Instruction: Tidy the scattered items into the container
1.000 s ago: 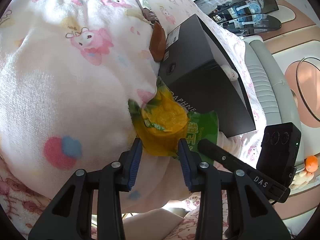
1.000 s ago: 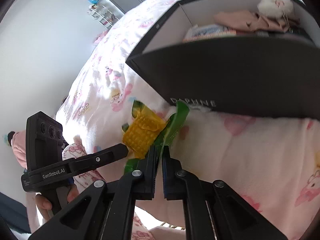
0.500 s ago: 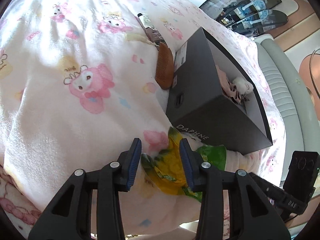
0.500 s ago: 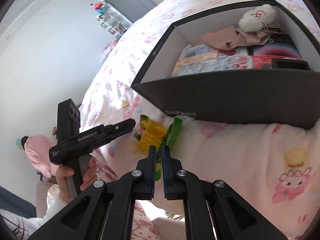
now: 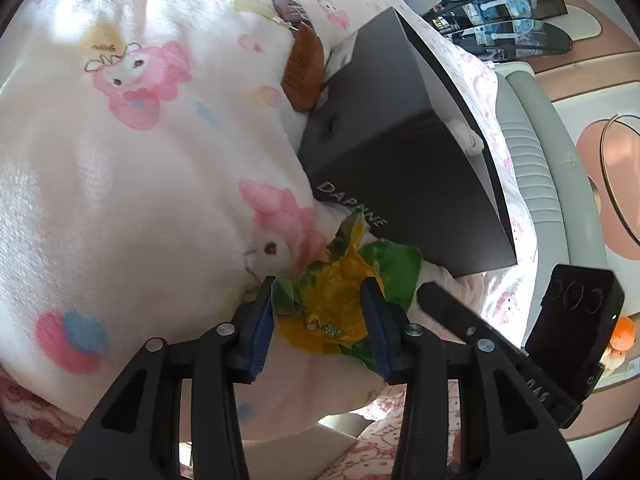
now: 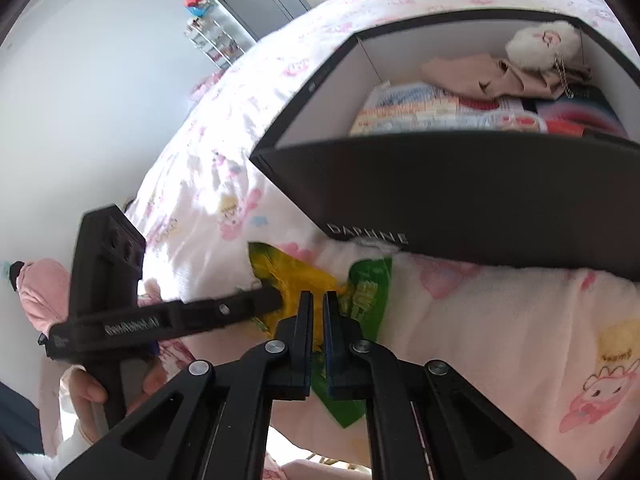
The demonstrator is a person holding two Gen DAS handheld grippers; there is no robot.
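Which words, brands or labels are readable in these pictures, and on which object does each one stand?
"DAPHNE": on the side of the black box.
"GenRobot.AI": on the left tongs, blurred.
Green characters on the snack packet: blurred, not readable.
Print on the packets in the box: too small to read.

Both views are brightly daylit. The blanket (image 5: 120, 184) is blown out to near white at the left wrist view's upper left and in a patch of the right wrist view. Strong barrel distortion and dark vignetted corners are seen (fisheye). Motion blur is seen on the left gripper (image 6: 276, 300). The black box (image 6: 460, 200) front is shadowed.
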